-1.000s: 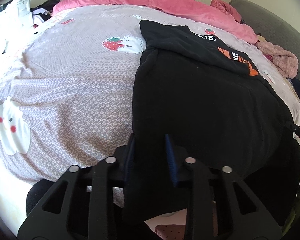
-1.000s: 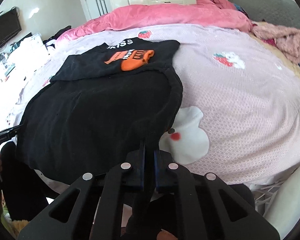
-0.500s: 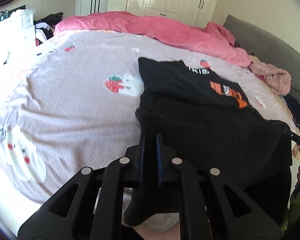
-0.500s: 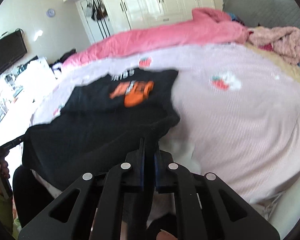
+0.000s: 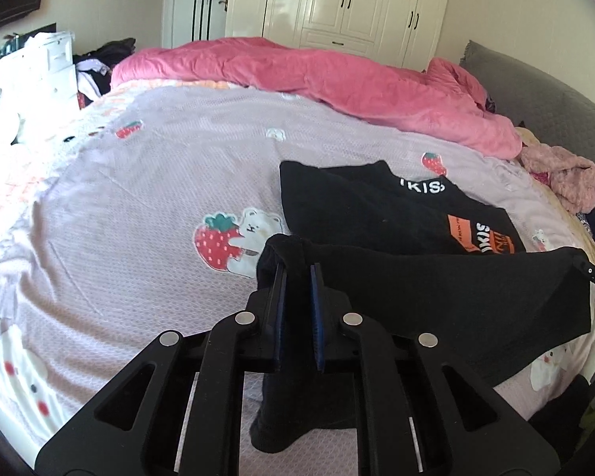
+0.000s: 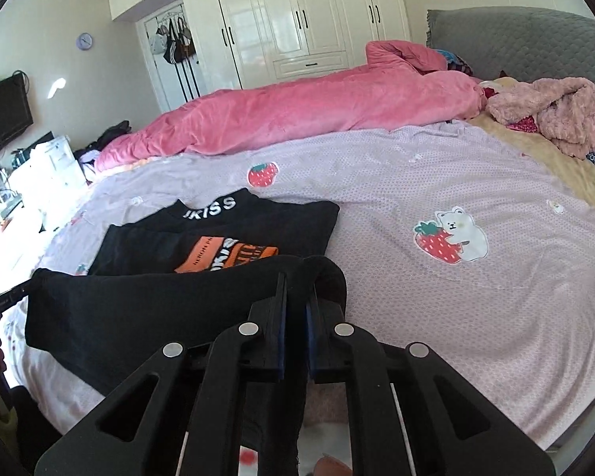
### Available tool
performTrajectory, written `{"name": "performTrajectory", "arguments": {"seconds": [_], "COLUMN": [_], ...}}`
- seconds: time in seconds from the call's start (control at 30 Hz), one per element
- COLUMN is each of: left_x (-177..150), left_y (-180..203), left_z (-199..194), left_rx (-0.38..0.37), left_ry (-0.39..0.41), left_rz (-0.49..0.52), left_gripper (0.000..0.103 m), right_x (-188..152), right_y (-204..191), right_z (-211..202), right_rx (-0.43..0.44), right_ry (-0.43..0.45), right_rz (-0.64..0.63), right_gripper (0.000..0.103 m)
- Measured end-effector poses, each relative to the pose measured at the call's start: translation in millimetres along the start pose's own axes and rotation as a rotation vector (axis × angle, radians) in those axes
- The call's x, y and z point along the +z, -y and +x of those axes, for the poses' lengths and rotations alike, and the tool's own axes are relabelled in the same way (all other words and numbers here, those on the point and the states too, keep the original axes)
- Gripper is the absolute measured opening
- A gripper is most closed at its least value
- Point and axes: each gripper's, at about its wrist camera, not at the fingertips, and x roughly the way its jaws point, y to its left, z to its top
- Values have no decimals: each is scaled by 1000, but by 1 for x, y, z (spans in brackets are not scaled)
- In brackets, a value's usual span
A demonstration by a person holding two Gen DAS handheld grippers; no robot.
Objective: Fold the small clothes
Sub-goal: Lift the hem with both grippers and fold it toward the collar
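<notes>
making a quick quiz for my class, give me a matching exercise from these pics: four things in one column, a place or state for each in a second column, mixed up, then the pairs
Things
1. black shirt
2. pink duvet
3. fuzzy pink garment
4. handbags

Places or states
A. bunched along the far side of the bed
B. hanging at the wardrobe
C. near edge lifted, pinched at both corners by the left gripper and right gripper
D. crumpled by the grey headboard

Pairs: 1-C, 2-A, 3-D, 4-B
</notes>
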Motion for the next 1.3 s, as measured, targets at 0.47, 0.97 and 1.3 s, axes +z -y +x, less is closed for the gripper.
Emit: {"name": "performTrajectory", "arguments": {"seconds": [0.47,0.97,1.3], "left_x": [-34,-60,-36], "left_y": [-1,1,5], "left_z": [-9,1,-19], "left_rx": [-8,-22,-91], "left_ry": [-42,-157,-77], "left_rz": [13,24,22], "left_gripper": [57,32,4], "right_x": [-41,-66,-53], "right_y": [4,-9,-3], "right_z": [-7,3,-2], "right_rx": [62,90,110], "right_ry": [-74,-172,-105], "right_rz": [84,63,84], "right_gripper": [56,40,6]}}
